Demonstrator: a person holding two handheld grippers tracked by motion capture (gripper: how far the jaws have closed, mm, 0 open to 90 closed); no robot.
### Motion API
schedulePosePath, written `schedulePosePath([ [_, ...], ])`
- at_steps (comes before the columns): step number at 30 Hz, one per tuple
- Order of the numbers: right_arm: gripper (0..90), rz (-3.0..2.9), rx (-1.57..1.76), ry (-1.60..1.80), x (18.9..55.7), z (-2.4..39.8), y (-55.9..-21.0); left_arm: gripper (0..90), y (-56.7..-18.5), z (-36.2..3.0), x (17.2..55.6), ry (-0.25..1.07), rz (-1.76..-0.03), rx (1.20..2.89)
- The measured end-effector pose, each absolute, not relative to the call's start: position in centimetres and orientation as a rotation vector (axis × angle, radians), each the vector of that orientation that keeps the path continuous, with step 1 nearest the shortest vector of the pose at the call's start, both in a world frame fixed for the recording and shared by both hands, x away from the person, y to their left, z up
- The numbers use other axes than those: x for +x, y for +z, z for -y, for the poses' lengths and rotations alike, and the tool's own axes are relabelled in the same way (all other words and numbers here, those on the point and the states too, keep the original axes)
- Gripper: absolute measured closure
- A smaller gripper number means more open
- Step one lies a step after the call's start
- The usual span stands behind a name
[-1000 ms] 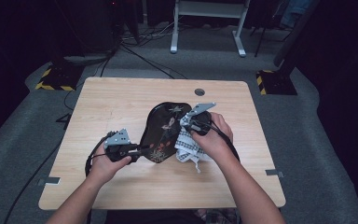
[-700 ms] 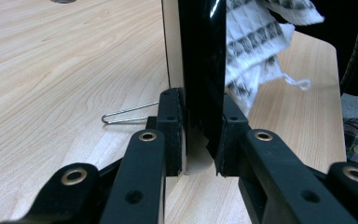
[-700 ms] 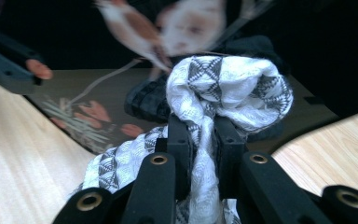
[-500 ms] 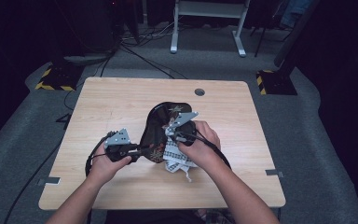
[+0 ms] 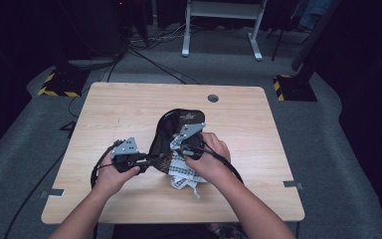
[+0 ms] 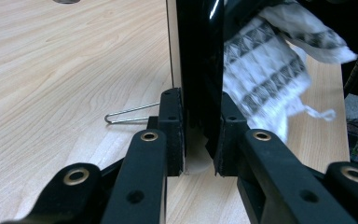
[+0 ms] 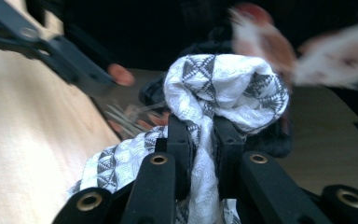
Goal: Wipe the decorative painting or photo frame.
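Note:
A glossy black tray (image 5: 171,130) with a painted pattern is tipped up on its edge at the middle of the wooden table (image 5: 119,109). My left gripper (image 5: 146,160) is shut on its near left rim. In the left gripper view the tray's rim (image 6: 198,70) is pinched between the two pads of that gripper (image 6: 200,135). My right gripper (image 5: 179,149) is shut on a white cloth with a grey pattern (image 5: 181,174) and holds it against the tray's face. The bunched cloth (image 7: 223,88) bulges out past the right gripper (image 7: 205,140). Part of the cloth (image 6: 265,79) hangs behind the tray.
A thin bent wire (image 6: 126,114) lies on the table just left of the tray. A round cable hole (image 5: 212,98) sits near the far edge. A cable loops from each gripper. A white desk frame (image 5: 221,30) and floor cables lie beyond the table.
My right gripper has moved left and nearer across the tray with the cloth in it. The tray now stands more steeply. The left gripper has stayed in place.

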State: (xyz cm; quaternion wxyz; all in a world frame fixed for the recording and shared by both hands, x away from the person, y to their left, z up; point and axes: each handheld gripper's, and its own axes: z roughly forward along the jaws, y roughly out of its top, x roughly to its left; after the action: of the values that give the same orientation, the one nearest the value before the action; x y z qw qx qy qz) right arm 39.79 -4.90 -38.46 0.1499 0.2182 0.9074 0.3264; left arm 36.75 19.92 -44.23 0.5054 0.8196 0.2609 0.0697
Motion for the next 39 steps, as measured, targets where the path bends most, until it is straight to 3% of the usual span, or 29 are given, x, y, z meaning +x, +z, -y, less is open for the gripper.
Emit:
schedulePosePath([
  [24,80.5,-2.488,0.891,0.865,43.6,10.4,-39.3,76.3,-44.2,-19.8,36.7,0.168,-0.626,1.977],
  [39,80.3,-2.544,0.773,0.880,41.7,7.8,-39.7,76.2,-44.2,-19.7,36.7,0.166,-0.632,1.980],
])
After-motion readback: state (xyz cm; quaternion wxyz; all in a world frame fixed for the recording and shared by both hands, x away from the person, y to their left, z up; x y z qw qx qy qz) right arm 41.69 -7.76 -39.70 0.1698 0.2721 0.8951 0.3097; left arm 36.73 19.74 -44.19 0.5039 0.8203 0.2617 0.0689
